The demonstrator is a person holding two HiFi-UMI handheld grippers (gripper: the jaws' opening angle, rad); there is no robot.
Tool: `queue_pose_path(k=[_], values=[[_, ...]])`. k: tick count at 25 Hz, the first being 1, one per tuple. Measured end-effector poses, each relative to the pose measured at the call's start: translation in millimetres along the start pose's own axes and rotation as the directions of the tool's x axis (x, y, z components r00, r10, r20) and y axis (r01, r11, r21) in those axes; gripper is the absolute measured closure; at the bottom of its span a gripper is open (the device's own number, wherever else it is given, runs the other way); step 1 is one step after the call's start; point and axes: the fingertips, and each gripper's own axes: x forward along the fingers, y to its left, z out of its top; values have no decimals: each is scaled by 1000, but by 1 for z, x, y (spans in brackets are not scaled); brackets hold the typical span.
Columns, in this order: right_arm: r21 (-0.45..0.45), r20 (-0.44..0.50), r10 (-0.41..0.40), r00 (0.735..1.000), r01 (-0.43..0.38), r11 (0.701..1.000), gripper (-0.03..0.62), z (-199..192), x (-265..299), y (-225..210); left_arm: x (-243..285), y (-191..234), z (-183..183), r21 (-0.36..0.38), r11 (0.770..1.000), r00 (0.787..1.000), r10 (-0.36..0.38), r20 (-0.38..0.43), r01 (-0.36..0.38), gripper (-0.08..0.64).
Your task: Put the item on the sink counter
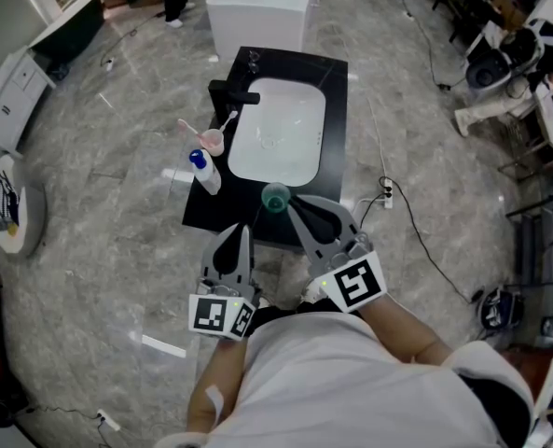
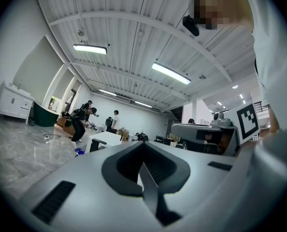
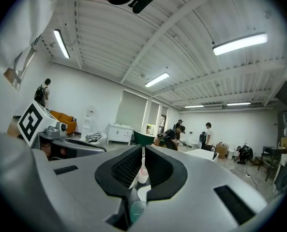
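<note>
A black surface (image 1: 337, 110) stands on a grey marbled floor (image 1: 117, 241), with a white basin (image 1: 278, 129) sunk into its middle. A black faucet (image 1: 231, 91) sits at the basin's far left. On the left strip stand a pink cup (image 1: 211, 142) holding a toothbrush and, just nearer, a white blue-capped bottle (image 1: 206, 174).

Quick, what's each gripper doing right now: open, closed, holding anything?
Left gripper: closed, nothing in it.
Right gripper: closed on the rim of a green cup.
</note>
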Motion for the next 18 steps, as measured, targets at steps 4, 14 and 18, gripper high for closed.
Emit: queue_pose_path(k=[4, 14, 18], values=[[2, 4, 6, 1000, -6, 1000, 546, 2, -4, 3, -3, -3, 0, 1, 1000, 1000, -3, -1, 3, 557], [9, 20, -1, 1000, 0, 1000, 551, 6, -14, 7, -9, -10, -5, -4, 1000, 1000, -12, -8, 12, 557], [10, 16, -2, 1000, 1, 1000, 551, 7, -20, 9, -12, -14, -6, -6, 1000, 1000, -16, -8, 16, 557]])
